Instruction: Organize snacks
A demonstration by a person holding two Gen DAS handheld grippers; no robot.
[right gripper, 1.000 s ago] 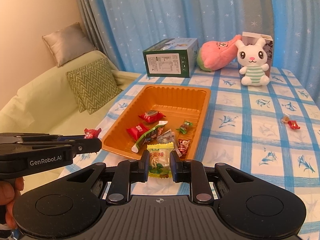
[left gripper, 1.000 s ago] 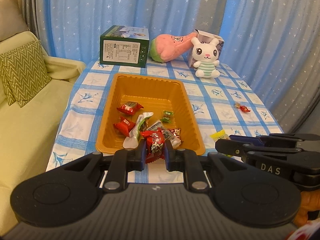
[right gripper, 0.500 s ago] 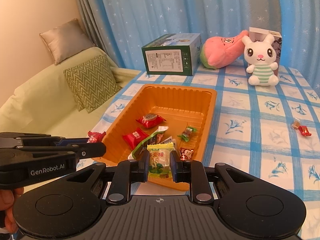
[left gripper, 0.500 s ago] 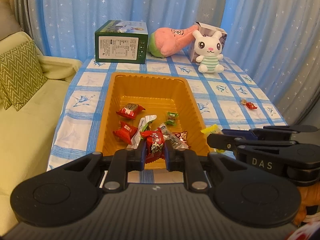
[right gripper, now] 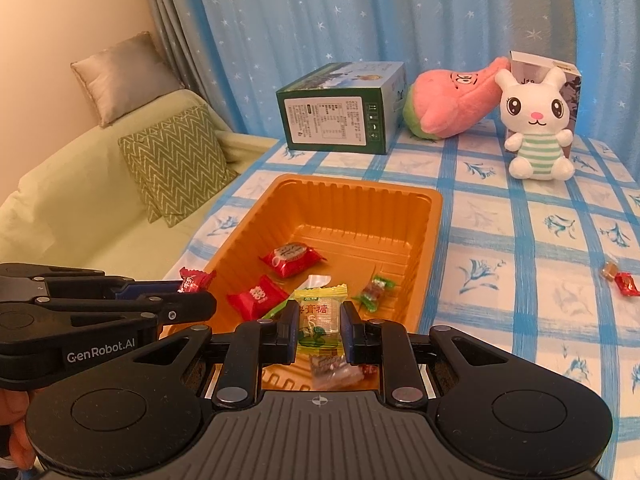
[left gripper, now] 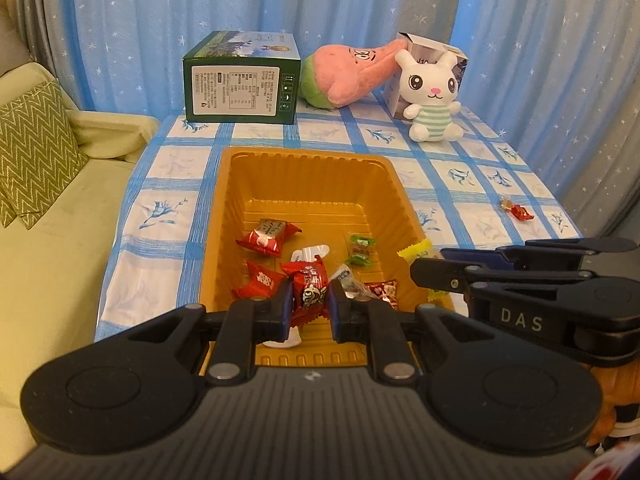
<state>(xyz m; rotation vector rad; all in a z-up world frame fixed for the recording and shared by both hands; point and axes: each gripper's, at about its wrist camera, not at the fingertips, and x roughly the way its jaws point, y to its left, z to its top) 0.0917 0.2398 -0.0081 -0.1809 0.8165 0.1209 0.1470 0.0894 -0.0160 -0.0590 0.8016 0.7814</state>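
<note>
My left gripper (left gripper: 308,304) clamps a red candy (left gripper: 309,294), my right gripper (right gripper: 319,330) a yellow candy (right gripper: 320,312), both over the orange tray (left gripper: 230,216) on the blue-checked table (left gripper: 168,208); sofa (left gripper: 52,240) beside, starry curtains (left gripper: 160,20) behind.

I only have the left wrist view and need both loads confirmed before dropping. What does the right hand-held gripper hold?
Observer: The right hand-held gripper is shut on a yellow-green wrapped candy.
Operator: Is it over the tray?
Observer: It appears so, above the near end of the orange tray; a clear-wrapped snack lies just below it.
Operator: And my red candy?
Observer: Seen from the side, the red candy pokes out past the tips of the left hand-held gripper.
</note>
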